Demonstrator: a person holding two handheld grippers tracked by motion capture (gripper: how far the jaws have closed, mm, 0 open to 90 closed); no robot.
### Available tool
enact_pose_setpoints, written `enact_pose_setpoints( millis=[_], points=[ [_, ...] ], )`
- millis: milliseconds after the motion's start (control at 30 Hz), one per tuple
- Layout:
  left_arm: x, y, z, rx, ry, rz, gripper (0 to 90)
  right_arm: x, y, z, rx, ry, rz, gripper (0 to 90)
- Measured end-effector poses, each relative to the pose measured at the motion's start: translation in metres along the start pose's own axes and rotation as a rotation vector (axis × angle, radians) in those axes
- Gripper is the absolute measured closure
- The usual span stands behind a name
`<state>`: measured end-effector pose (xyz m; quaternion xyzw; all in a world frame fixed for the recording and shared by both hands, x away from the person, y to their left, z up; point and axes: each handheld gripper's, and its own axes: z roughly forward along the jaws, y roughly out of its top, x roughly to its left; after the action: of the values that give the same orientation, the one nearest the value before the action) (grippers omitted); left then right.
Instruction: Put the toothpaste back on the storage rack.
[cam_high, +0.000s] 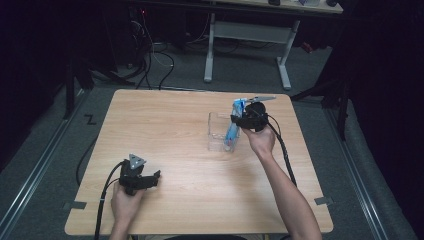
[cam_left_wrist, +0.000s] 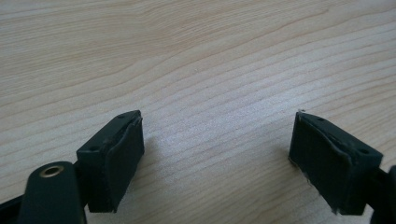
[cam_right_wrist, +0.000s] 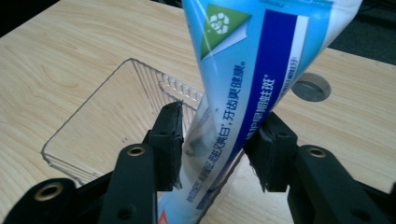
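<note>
A toothpaste tube (cam_right_wrist: 247, 79) is shown standing tilted in a clear bin (cam_right_wrist: 88, 126) near the table's (cam_high: 165, 125) right half, its lower end down inside the bin and its upper end leaning out over the rim. In the right gripper view, the right gripper (cam_right_wrist: 219, 144) is seen with the tube between its jaws; a narrow gap is visible at the left pad, and the right pad lies at the tube's edge, so the jaws are read as parted and no longer pressing, with the tube let go or nearly so. In the high view the same gripper (cam_high: 240, 117) is held over the bin's right side, the blue tube (cam_high: 233, 127) slanting down into the clear bin (cam_high: 220, 134).

The left gripper (cam_high: 150, 179) is rested near the table's front left corner, well apart from the bin; in the left gripper view its jaws are spread wide over bare wood (cam_left_wrist: 210, 70), nothing between them.

Placement of the tube is judged all but done: the tube is in the bin. What is left is judged to be withdrawal of the right gripper without the leaning tube being tipped out.
</note>
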<state>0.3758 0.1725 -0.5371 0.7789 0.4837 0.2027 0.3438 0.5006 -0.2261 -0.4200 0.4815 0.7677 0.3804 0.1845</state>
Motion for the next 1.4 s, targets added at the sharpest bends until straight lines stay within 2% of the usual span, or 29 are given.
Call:
enact_pose_setpoints(
  millis=[167,467,700,1000,1400],
  points=[
    [0.0,0.0,0.0,0.0,0.0,0.0,18.3,0.0,-0.003,-0.002,-0.009,0.016,0.004,50.8],
    [0.0,0.0,0.0,0.0,0.0,0.0,18.3,-0.004,-0.006,-0.015,-0.047,0.014,0.018,45.1],
    [0.0,0.0,0.0,0.0,0.0,0.0,18.3,-0.005,-0.006,-0.028,-0.063,0.012,0.002,45.0],
    [0.0,0.0,0.0,0.0,0.0,0.0,18.3,-0.01,-0.011,-0.041,-0.087,0.011,0.012,46.2],
    [0.0,0.0,0.0,0.001,-0.001,0.0,18.4,-0.013,-0.022,-0.058,-0.076,0.012,0.013,46.4]
  ],
)
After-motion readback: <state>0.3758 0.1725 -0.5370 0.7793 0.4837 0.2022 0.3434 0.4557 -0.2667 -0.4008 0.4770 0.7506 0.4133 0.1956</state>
